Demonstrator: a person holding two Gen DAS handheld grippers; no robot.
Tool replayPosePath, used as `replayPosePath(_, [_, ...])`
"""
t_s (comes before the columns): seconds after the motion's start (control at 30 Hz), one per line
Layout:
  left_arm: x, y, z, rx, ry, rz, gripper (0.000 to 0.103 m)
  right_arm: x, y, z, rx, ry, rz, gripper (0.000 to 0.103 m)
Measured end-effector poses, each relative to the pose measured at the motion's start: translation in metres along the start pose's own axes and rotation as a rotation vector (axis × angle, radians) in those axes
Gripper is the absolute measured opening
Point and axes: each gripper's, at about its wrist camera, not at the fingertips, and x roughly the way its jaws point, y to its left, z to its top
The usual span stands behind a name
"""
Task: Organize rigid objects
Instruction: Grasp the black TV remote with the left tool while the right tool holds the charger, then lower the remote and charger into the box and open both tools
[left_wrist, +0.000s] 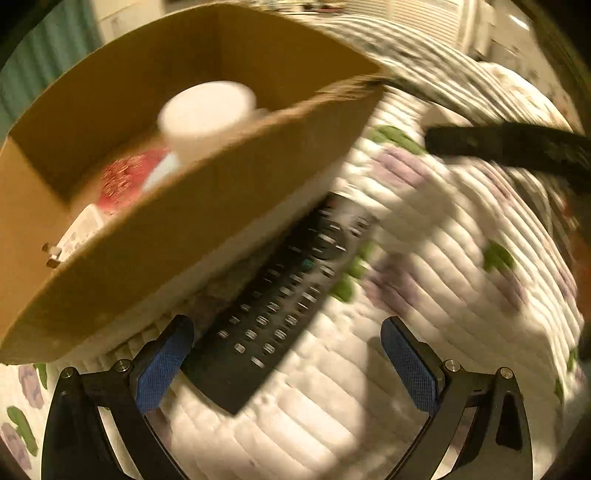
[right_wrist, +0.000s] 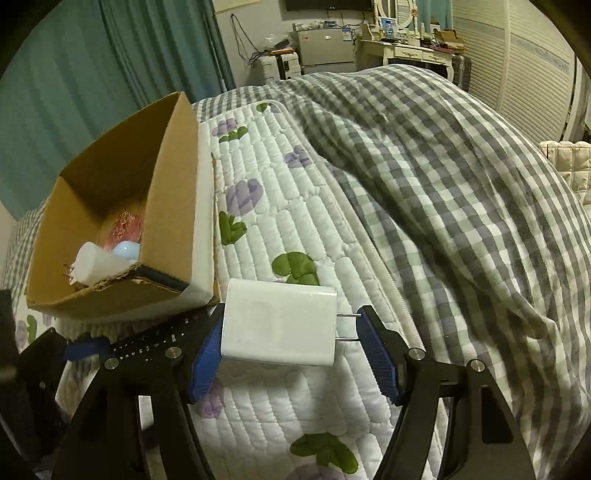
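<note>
Right fingers (right_wrist: 291, 360): closed on a white charger (right_wrist: 279, 326), one blue pad on its flat end, the other on its metal prongs.
Left fingers (left_wrist: 288, 365): open wide, holding nothing, low over the bed.
Remote (left_wrist: 284, 299): black, lies on the quilt (left_wrist: 424, 295) between the left fingers, touching the left pad.
Box (right_wrist: 173, 206): brown cardboard, just beside the remote; a white bottle (left_wrist: 207, 114) and a red thing (left_wrist: 125, 177) lie inside.
Blanket (right_wrist: 443, 177): checked, bunched on the bed's right.
</note>
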Motion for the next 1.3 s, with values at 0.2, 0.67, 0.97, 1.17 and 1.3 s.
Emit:
replayPosePath(0.2, [0.018,0.007,0.007,-0.035,0.05,0.005,0.072,0.003,-0.005,0.001,0.014,0.011,0.014,0.069])
replayPosePath(0.67, [0.02,-0.029,0.05,0.047,0.102,-0.006,0.048,-0.011,-0.018,-0.002,0.054,0.012,0.01,0.069])
replayPosePath(0.97, [0.025,-0.052,0.058,0.008,0.082,0.048,0.037,-0.009,-0.016,-0.006,0.04,0.025,0.01,0.069])
replayPosePath(1.17, [-0.01,-0.053,0.061,-0.065,0.028,0.052,0.019,-0.035,-0.01,-0.004,0.026,-0.016,0.019,0.069])
replayPosePath(1.3, [-0.032,-0.058,0.069,-0.1,-0.011,0.058,0.019,-0.059,-0.004,-0.006,0.005,-0.038,0.024,0.069])
